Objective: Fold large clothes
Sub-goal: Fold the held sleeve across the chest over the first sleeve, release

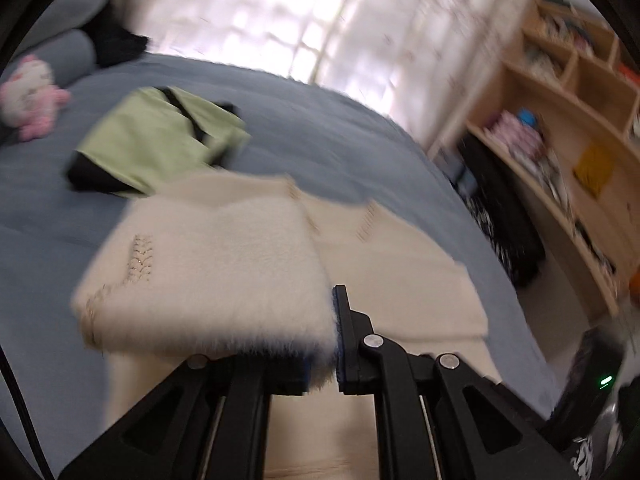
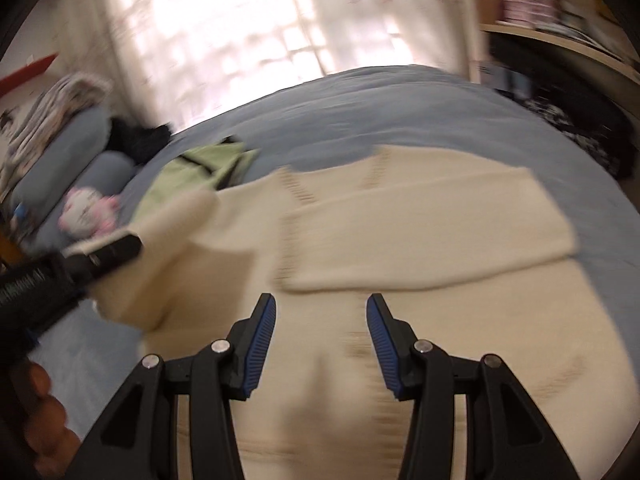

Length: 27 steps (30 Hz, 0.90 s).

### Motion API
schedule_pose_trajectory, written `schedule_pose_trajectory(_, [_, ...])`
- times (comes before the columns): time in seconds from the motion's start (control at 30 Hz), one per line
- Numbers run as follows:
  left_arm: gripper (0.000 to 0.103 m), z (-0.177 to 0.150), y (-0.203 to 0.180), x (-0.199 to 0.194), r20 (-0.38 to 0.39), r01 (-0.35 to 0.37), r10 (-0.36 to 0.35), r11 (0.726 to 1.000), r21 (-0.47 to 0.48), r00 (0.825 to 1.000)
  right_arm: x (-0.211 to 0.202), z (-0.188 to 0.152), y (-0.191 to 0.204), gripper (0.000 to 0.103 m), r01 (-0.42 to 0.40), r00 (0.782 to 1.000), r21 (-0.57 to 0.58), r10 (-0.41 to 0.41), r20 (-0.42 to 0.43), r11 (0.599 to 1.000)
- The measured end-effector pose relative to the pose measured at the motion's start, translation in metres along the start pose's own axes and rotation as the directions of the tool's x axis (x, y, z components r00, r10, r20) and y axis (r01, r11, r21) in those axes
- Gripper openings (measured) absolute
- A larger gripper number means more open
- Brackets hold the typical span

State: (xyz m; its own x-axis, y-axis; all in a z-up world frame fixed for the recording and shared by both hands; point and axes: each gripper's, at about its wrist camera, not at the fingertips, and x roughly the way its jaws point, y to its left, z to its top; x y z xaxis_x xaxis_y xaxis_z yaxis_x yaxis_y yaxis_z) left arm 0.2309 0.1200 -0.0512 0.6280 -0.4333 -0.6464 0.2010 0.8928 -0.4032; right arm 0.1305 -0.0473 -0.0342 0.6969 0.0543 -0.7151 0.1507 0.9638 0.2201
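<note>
- Cream sweater (image 2: 400, 240) is lying spread on the blue-grey bed (image 2: 400, 120), with one sleeve already lying folded across the chest.
- Left tool (image 1: 336, 332) is clamping the fuzzy edge of the other sleeve (image 1: 208, 272); that flap is hanging lifted above the body of the garment.
- Right tool (image 2: 322, 344) is hovering over the lower body of the sweater, its blue-padded jaws standing apart with nothing between them.
- Both views are blurring, so fine detail of the knit is unclear.
- Judgement on the step: the lifted sleeve probably wants carrying across the chest and laying flat beside or over the folded one; keeping it taut and low should prevent bunching, and the free tool could be pinning the body against dragging.
- Risk: thin grip on fluffy fabric may be slipping.
- Count: one cream sweater, one green garment (image 1: 160, 140) further up the bed, one pink-and-white plush toy (image 1: 28, 96), two tools.
- Wooden shelves (image 1: 560, 120) are standing off to the right.
</note>
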Motion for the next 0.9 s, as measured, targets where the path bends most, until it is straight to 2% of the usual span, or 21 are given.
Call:
schedule_pose_trajectory(0.1, [0.030, -0.023, -0.034, 0.040, -0.104, -0.042, 0.049, 0.997, 0.072, 0.993, -0.006, -0.003, -0.042, 0.047, 0.031, 0.999, 0.059, -0.031, -0.016, 0.998])
schedule_pose_trajectory(0.17, [0.056, -0.039, -0.048, 0.057, -0.163, -0.058, 0.071, 0.995, 0.078, 0.984, -0.008, -0.006, -0.061, 0.048, 0.031, 0.999, 0.088, -0.029, -0.026, 0.996])
schedule_pose_trajectory(0.27, [0.069, -0.049, -0.048, 0.058, -0.189, -0.060, 0.070, 0.997, 0.057, 0.980, -0.008, -0.009, -0.077, 0.048, 0.020, 0.999, 0.103, -0.016, -0.036, 0.995])
schedule_pose_trajectory(0.33, [0.072, -0.047, -0.044, 0.056, -0.204, -0.049, 0.055, 0.998, 0.035, 0.978, -0.009, -0.010, -0.080, 0.048, 0.001, 0.999, 0.102, 0.003, -0.038, 0.995])
schedule_pose_trajectory(0.47, [0.073, -0.039, -0.028, 0.040, -0.218, -0.036, 0.031, 0.999, -0.019, 0.976, -0.011, -0.010, -0.075, 0.047, -0.047, 0.998, 0.091, 0.050, -0.034, 0.995])
schedule_pose_trajectory(0.63, [0.073, -0.040, -0.019, 0.011, -0.178, -0.017, 0.007, 0.998, -0.053, 0.984, -0.013, -0.012, -0.053, 0.047, -0.106, 0.994, 0.037, 0.107, -0.038, 0.994])
schedule_pose_trajectory(0.77, [0.073, -0.044, -0.002, -0.018, -0.130, -0.070, 0.061, 0.995, -0.068, 0.990, -0.013, -0.014, -0.030, 0.048, -0.148, 0.987, -0.042, 0.146, -0.060, 0.988])
schedule_pose_trajectory(0.9, [0.073, -0.050, 0.023, -0.034, -0.116, -0.151, 0.140, 0.984, -0.092, 0.983, -0.005, -0.016, 0.002, 0.048, -0.199, 0.977, -0.142, 0.185, -0.106, 0.970])
